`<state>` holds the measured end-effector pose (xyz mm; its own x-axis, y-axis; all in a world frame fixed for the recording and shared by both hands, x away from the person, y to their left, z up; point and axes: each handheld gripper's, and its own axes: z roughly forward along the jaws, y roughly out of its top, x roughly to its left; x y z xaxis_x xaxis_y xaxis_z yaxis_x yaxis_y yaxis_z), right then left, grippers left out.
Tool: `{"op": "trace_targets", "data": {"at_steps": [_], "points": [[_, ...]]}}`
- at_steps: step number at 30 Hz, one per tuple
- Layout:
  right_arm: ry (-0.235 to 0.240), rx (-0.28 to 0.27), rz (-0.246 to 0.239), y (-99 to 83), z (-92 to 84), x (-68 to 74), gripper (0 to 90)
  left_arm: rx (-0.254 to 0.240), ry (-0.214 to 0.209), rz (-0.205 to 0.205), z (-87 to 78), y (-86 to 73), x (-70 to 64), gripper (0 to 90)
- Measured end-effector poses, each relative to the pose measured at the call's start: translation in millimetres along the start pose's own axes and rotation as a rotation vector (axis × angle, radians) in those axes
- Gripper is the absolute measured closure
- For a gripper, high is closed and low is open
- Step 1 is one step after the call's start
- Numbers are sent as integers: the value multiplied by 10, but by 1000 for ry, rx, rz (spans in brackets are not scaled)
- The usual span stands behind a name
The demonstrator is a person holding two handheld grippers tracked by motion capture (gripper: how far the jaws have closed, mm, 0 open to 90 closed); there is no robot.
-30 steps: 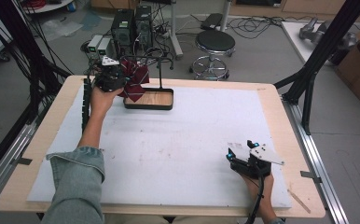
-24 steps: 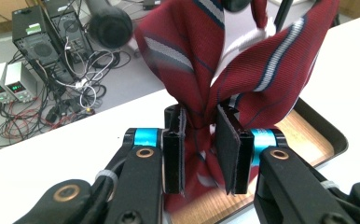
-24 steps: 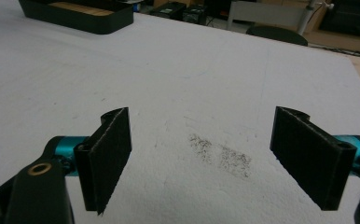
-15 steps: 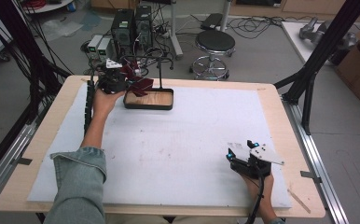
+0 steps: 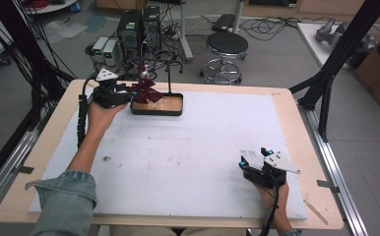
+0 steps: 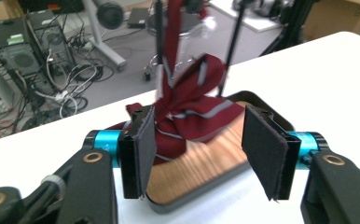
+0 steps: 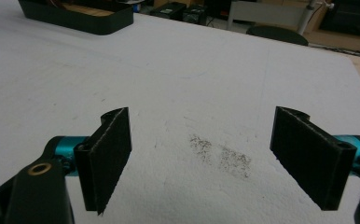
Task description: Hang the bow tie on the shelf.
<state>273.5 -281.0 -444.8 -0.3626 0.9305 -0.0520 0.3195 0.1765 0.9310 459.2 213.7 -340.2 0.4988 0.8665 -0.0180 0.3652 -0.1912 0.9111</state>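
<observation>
White foam sheet covers the wooden table, and everything here is placed against the dark tray at its far side. Nearest the person, well apart from the tray toward the near right corner, the right gripper rests low over the sheet in the person's right hand. In the right gripper view its jaws stand wide apart with nothing between them, over a smudge of grey specks on the foam; the tray sits far off at the upper left there.

Further out, the person's left forearm in a denim sleeve reaches up to the tray's left end, where the left gripper hovers just beside the rim. In the left gripper view its jaws are parted, and a bunched maroon cloth with pale stripes hangs between and beyond them over the tray's wood-grain floor. The left pad is close against the cloth; whether it touches cannot be told. The cloth rises toward thin black rods standing from the tray.

Beyond the table edge, past the tray, stand computer towers and a round stool.
</observation>
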Motion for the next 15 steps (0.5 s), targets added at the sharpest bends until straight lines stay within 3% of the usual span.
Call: {"op": "trace_targets", "data": {"at_steps": [2,3,5,15], "points": [[1,0,0,1,4,-1,196,-39,-30,4,-156,-57,-80,402],[1,0,0,1,4,-1,196,-39,-30,4,-156,-57,-80,386],[3,4,2,5,15,5,196,-87,-42,6,-312,-132,-178,367],[3,3,-9,10,32,8,196,-153,-65,34,-707,-491,-505,274]]}}
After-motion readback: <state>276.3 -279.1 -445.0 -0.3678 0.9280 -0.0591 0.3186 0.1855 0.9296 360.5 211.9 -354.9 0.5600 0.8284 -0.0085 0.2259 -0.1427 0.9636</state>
